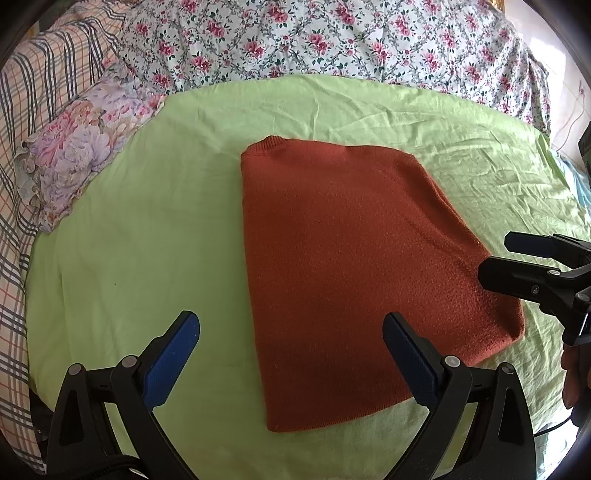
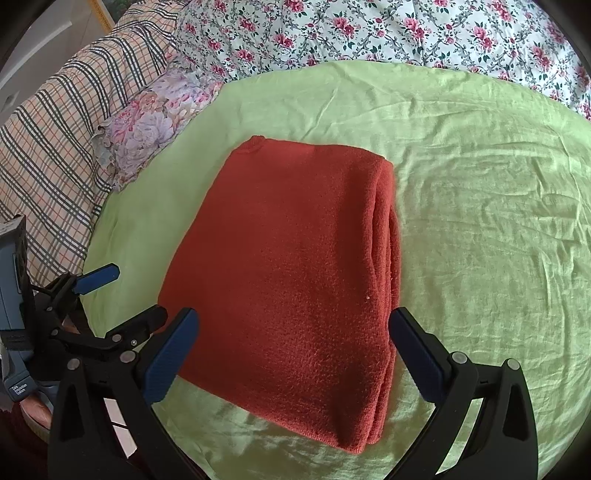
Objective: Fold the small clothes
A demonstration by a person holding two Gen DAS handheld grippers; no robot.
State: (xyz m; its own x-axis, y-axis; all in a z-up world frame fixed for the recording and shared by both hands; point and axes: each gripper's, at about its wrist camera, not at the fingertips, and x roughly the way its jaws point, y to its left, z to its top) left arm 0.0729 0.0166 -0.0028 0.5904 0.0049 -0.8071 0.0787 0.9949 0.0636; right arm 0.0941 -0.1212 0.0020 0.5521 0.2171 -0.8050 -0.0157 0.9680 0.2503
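Rust-orange knit sweater (image 2: 288,266), folded on the lime-green bedsheet (image 1: 129,240): soft, floppy, layered; pinch near-edge corners. Left tongs (image 1: 291,354), right tongs (image 2: 293,350) wide, empty.

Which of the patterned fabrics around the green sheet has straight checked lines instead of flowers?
The plaid quilt at the left edge: crossing dark and orange stripes, while the pillow and the rose-print cover beside it are floral.

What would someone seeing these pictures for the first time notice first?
The rust-orange knit garment, folded into a thick stack, lies in the middle of the light green sheet and draws the eye at once. Both tools hang open near its close edge, the left tool and the right tool, holding nothing. Behind, a flowered quilt and a small floral pillow border the sheet.
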